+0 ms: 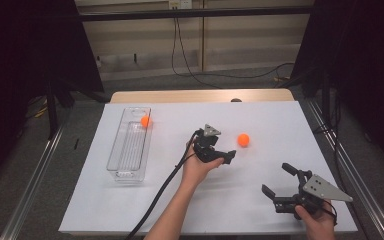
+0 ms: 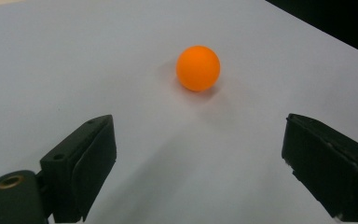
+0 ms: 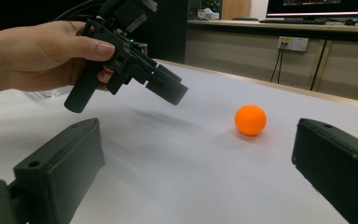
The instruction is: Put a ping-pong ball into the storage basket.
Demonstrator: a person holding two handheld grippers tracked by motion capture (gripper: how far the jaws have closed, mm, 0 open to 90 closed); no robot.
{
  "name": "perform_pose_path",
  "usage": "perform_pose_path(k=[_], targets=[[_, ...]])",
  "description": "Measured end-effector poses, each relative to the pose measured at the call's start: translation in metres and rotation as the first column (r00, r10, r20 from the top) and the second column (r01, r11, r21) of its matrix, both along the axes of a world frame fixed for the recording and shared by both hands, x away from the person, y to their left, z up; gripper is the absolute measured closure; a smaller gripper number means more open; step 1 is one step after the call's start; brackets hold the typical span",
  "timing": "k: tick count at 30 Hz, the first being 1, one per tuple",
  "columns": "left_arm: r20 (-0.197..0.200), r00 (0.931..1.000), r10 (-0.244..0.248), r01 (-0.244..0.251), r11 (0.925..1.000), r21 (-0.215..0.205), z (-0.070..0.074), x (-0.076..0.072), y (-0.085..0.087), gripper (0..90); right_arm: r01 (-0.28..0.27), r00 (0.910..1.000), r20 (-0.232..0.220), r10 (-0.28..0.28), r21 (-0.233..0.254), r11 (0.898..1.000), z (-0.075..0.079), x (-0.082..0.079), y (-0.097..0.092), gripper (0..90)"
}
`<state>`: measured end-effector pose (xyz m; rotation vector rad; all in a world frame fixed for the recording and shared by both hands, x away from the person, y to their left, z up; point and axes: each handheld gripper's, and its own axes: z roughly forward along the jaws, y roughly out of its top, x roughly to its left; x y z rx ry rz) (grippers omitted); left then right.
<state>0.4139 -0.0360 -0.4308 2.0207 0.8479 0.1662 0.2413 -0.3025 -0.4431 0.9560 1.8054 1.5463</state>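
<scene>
An orange ball [image 1: 243,139] lies on the white sheet right of the table's middle. My left gripper [image 1: 227,156] hovers just left of it, tilted down toward it, jaws open and empty. In the left gripper view the ball [image 2: 198,68] sits ahead of the open left gripper [image 2: 200,126], apart from both pads. My right gripper [image 1: 278,179] rests near the front right corner, open and empty. Its own view shows the right gripper [image 3: 198,135] wide apart, the ball [image 3: 250,120] beyond, and the left gripper [image 3: 168,86] in a hand above the sheet. A second orange ball [image 1: 145,121] lies in the clear bin.
A long clear plastic bin [image 1: 129,145] stands on the left part of the white-covered table [image 1: 145,205]. A black cable [image 1: 160,192] trails from the left gripper toward the front edge. Metal rails run along both sides of the table.
</scene>
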Motion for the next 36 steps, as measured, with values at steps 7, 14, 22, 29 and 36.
perform_pose_path(k=[7,14,22,29,36], targets=[[0.015,0.9998,0.013,-0.013,0.9999,-0.001,0.001,0.003,-0.004,10.2,0.001,1.0,0.0,-0.001,0.007,1.0,0.0,-0.001,-0.001,1.6],[0.016,0.9998,0.014,-0.014,0.9999,-0.009,0.0,0.005,-0.009,10.2,0.0,1.0,0.001,0.0,0.007,1.0,0.001,-0.001,-0.001,1.6],[0.026,0.9995,0.02,-0.02,0.9997,-0.016,-0.004,0.009,-0.016,10.3,-0.001,1.0,0.003,0.001,0.006,1.0,0.001,-0.001,-0.001,1.6],[0.027,0.9995,0.014,-0.014,0.9999,-0.005,-0.008,0.011,-0.023,10.2,0.001,1.0,0.006,-0.001,0.006,1.0,0.001,-0.001,-0.002,1.6],[0.044,0.9989,0.02,-0.019,0.9997,-0.014,-0.007,0.014,-0.029,10.2,0.0,1.0,0.006,0.0,0.008,1.0,0.001,-0.001,-0.002,1.6]])
